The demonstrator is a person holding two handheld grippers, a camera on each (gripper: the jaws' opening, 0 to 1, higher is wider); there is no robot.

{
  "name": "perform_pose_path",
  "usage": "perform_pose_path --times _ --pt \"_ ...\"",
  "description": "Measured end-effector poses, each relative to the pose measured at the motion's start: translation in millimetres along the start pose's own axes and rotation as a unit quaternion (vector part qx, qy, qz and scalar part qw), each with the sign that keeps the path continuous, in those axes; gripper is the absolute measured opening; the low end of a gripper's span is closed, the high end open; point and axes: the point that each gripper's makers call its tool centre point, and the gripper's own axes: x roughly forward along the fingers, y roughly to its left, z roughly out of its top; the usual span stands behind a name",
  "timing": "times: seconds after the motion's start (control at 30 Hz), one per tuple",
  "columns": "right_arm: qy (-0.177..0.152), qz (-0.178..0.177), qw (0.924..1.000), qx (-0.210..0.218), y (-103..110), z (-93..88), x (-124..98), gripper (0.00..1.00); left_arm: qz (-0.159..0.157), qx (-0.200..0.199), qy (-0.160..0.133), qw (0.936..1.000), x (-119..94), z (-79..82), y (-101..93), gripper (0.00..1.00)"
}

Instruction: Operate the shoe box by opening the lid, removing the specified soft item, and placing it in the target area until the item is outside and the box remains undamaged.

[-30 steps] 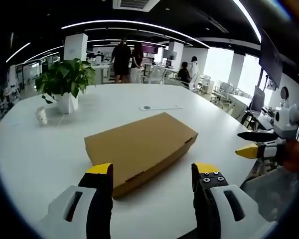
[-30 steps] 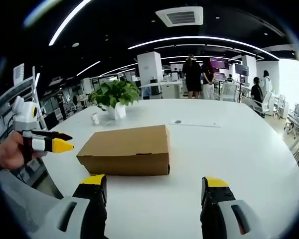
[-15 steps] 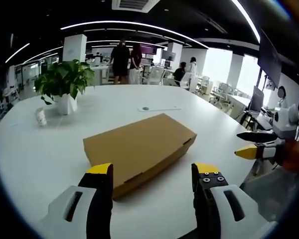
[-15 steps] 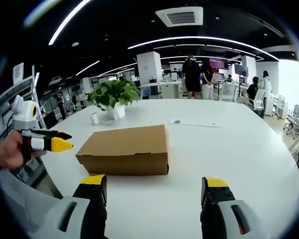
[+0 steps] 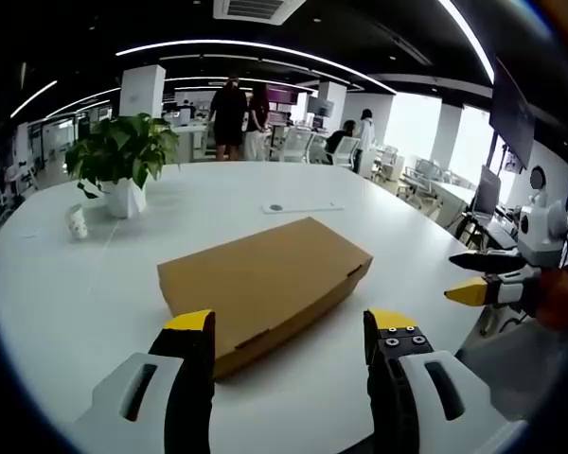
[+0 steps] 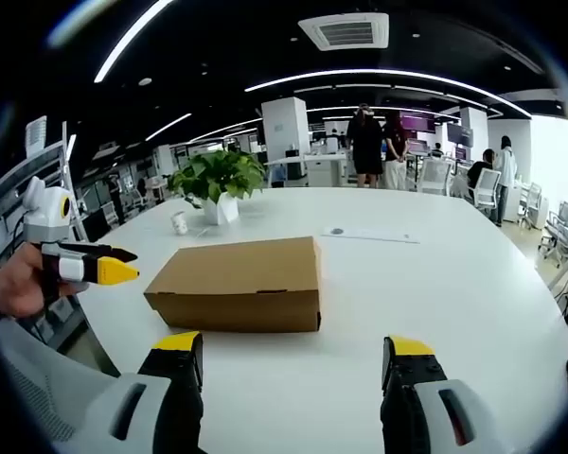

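1. Your left gripper (image 5: 287, 331) has its jaws spread wide and holds nothing; your right gripper (image 6: 291, 355) is likewise wide open and empty.
2. The shoe box (image 5: 265, 279) lies flat on the white table (image 5: 95, 284), lid closed, at 12 o'clock just beyond your left jaws; in the right gripper view it (image 6: 235, 282) sits at 11 o'clock.
3. Nothing is done yet, as far as I can judge: neither gripper touches the box.
4. Left to do: lift the lid, take out the soft item, which is hidden inside, and place it.
5. A potted plant (image 5: 123, 156) stands well apart at 10 o'clock.
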Motion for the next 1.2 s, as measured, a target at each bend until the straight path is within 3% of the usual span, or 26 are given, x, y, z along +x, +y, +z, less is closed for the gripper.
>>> perform_pose_path --times 0.87,1.13,1.2 --pt "0.015 0.011 0.9998 -0.008 6.3 -6.8 4.5 0.76 0.0 -0.013 0.003 0.9999 0.4 -1.3 2.1 0.65" --pt "0.019 0.013 0.9997 0.0 6.0 -9.2 6.8 0.75 -0.004 -0.02 0.008 0.9998 3.4 -2.9 3.1 0.65" --pt "0.012 0.02 0.9993 0.03 9.0 -7.4 9.0 0.74 -0.005 -0.021 0.006 0.9997 3.3 -1.8 3.0 0.65"
